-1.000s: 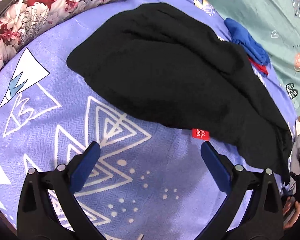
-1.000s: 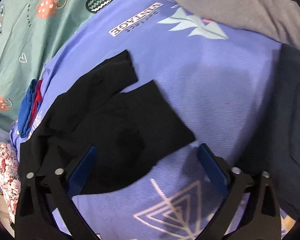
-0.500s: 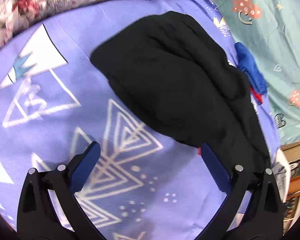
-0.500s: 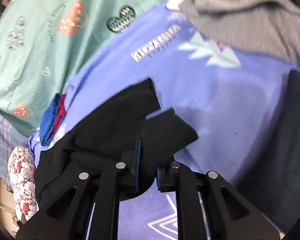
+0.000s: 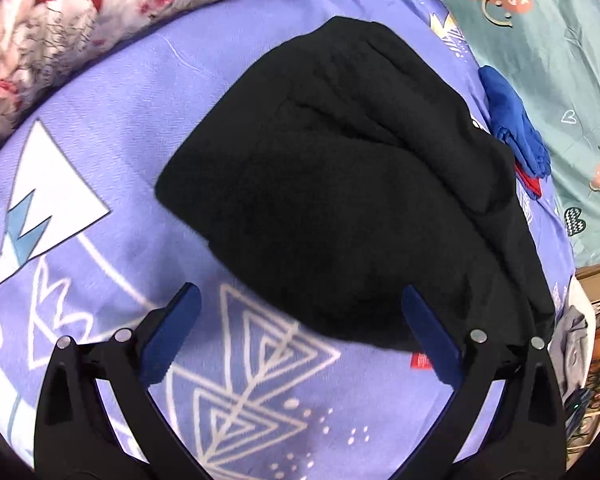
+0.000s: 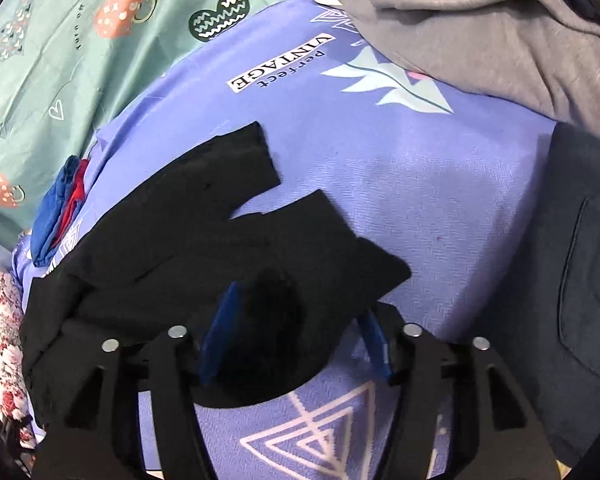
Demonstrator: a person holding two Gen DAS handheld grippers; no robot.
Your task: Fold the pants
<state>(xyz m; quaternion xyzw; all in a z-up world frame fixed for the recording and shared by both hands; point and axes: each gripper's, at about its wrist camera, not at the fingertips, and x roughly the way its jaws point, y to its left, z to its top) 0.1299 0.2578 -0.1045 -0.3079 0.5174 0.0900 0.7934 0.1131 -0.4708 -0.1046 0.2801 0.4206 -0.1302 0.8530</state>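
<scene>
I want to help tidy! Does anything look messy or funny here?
Yes. The black pants lie crumpled, their two leg ends splayed apart, not lined up. A blue and red cloth sits bunched at the purple sheet's edge. The right gripper holds a bunched leg.

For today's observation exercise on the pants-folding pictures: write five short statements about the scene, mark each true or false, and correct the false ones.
1. The left gripper is open, holding nothing. True.
2. The black fabric pants lie on a bare wooden table. False: they lie on a purple printed bedsheet.
3. A small red label shows at the pants' near edge. True.
4. The right gripper hangs clear of the pants. False: black fabric bunches between its blue fingers.
5. A yellow towel lies beyond the pants. False: a crumpled blue cloth lies there.
</scene>
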